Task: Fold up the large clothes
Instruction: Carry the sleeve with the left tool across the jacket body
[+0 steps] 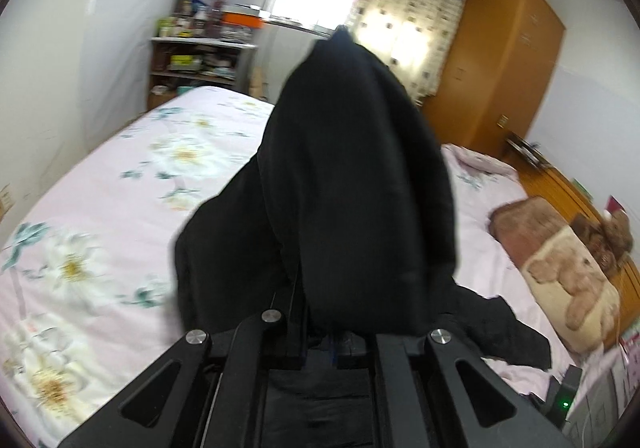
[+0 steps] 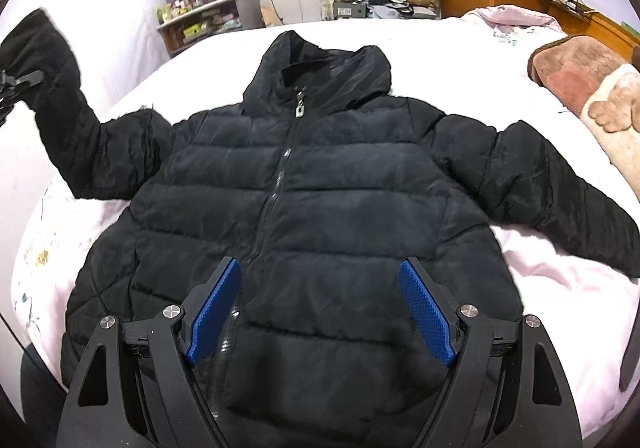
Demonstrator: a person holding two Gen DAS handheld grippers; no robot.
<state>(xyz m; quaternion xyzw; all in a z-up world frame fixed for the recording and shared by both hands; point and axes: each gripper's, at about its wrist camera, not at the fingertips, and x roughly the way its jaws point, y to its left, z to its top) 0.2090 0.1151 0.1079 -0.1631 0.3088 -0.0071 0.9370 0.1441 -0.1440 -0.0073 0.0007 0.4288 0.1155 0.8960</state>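
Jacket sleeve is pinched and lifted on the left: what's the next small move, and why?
Probably carry the sleeve across onto the puffer jacket chest and release. The left gripper holds its cuff off the bed, the body lies flat and zipped, and the right gripper hovers open.

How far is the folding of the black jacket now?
Done: the black jacket lies spread on the bed, front up and zipped. In hand: the left gripper is shut on the end of one sleeve and holds it lifted. The right gripper is open over the hem. Left: the other sleeve lies stretched out, and the body is unfolded.
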